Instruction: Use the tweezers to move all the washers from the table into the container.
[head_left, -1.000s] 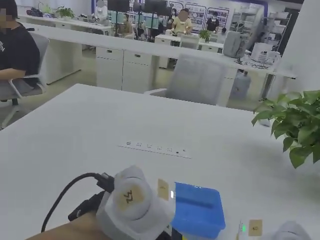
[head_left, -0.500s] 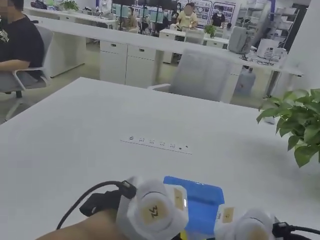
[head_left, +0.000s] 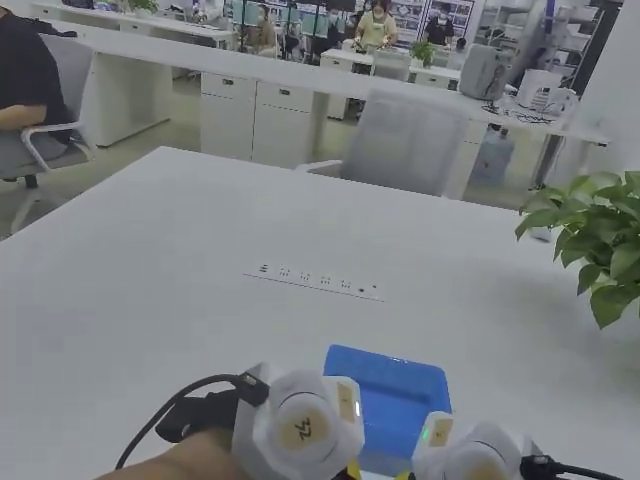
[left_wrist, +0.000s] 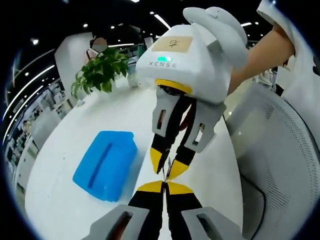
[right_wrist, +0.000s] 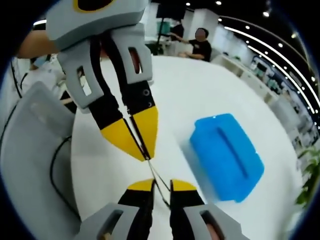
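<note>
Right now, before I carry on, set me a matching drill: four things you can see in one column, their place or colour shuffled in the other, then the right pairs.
1. container
2. plant
3. socket strip
4. tweezers

a. green leaves, on the right side of the head view
b. thin metal, held between the left gripper and the right gripper, whose jaws face each other
c. blue, on the table just beyond both grippers
d. set flush in the tabletop, farther out than the blue box

Pairs: 1-c, 2-a, 3-d, 4-b
</note>
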